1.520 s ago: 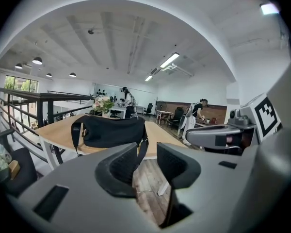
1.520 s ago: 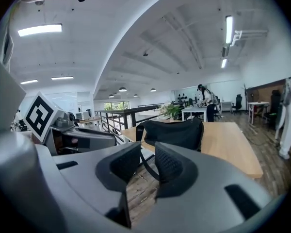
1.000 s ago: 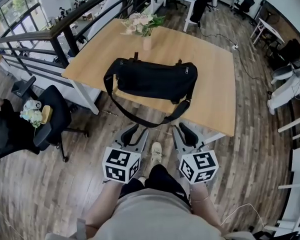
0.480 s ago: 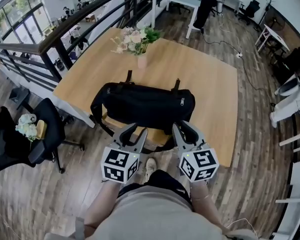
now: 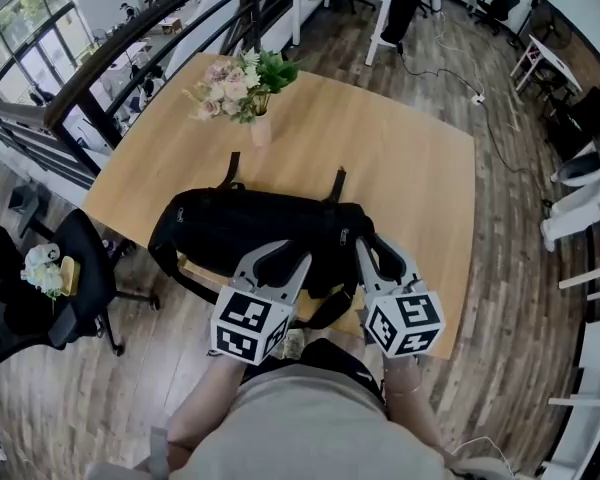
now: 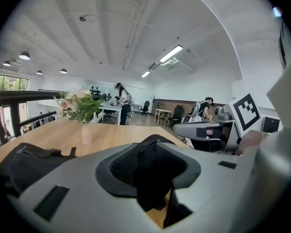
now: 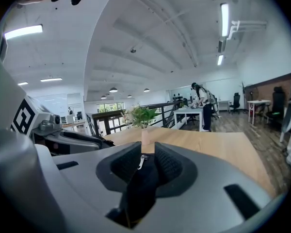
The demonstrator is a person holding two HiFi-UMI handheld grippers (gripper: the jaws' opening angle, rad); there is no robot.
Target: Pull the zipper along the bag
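The black bag (image 5: pixel 250 233) lies crosswise on the table (image 5: pixel 410 168). Its zipper pull (image 7: pixel 141 161) sits at the right end, between our spread right tongs (image 5: pixel 378 253). Our left tongs (image 5: pixel 278 260), also spread, hover mid-bag.

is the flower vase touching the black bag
Apart. The head view shows a strip of bare table between the vase and the bag.

The wooden table (image 5: pixel 410 168) bears a black bag (image 5: pixel 250 233) at its near edge and a flower vase (image 5: pixel 260 130).
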